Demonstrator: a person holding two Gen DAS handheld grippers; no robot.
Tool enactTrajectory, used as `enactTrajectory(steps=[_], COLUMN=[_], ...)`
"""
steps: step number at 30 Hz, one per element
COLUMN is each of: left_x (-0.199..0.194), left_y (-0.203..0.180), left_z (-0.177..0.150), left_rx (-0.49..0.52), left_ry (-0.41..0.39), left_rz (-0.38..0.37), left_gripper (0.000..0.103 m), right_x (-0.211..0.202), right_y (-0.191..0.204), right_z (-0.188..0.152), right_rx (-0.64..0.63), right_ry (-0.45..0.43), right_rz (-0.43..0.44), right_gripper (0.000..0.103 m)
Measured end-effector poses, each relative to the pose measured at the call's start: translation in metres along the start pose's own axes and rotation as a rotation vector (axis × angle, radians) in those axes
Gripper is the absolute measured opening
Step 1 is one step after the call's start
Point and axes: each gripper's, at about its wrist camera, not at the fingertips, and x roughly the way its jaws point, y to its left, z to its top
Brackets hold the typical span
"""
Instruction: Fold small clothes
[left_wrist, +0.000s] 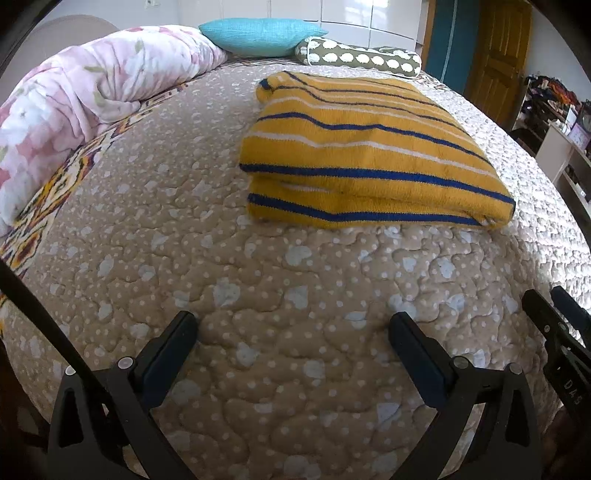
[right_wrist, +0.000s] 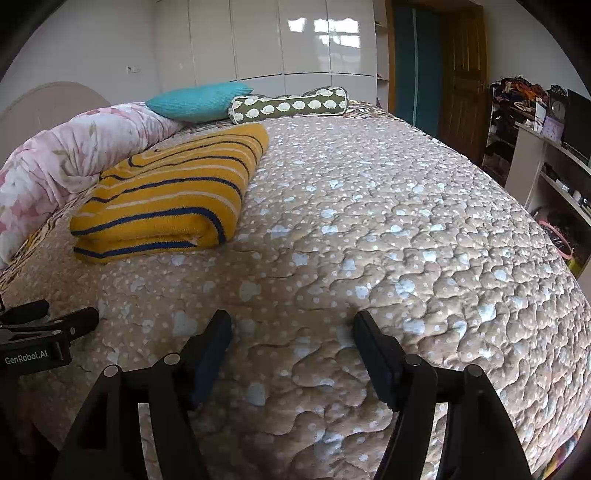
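Note:
A yellow knit garment with blue and white stripes (left_wrist: 369, 155) lies folded into a thick rectangle on the beige quilted bedspread (left_wrist: 258, 295). My left gripper (left_wrist: 295, 325) hovers over bare quilt in front of it, jaws wide apart with nothing between them. In the right wrist view the same folded garment (right_wrist: 166, 199) sits up and to the left. My right gripper (right_wrist: 291, 325) is open over bare quilt, well short of the garment. Each gripper shows at the edge of the other's view: the right one (left_wrist: 554, 317), the left one (right_wrist: 48, 325).
A pink floral duvet (left_wrist: 81, 107) is bunched along the left side of the bed. A turquoise pillow (left_wrist: 258, 37) and an olive bolster (left_wrist: 362, 57) lie at the head. Shelves and a desk (right_wrist: 546, 158) stand to the right, a wooden door (right_wrist: 461, 81) behind.

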Motion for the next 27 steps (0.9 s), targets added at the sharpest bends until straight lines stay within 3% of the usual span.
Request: enactTrajectory(steps=[27], left_x=[0.0038], left_y=[0.0027], left_z=[0.0015], left_rx=[-0.001], left_ry=[0.014], left_rz=[-0.008], left_gripper=[0.103], right_x=[0.0073], right_y=[0.0019], right_z=[-0.0011], right_rx=[-0.019], right_ry=[-0.005], right_rz=[-0.021], right_gripper=[0.082])
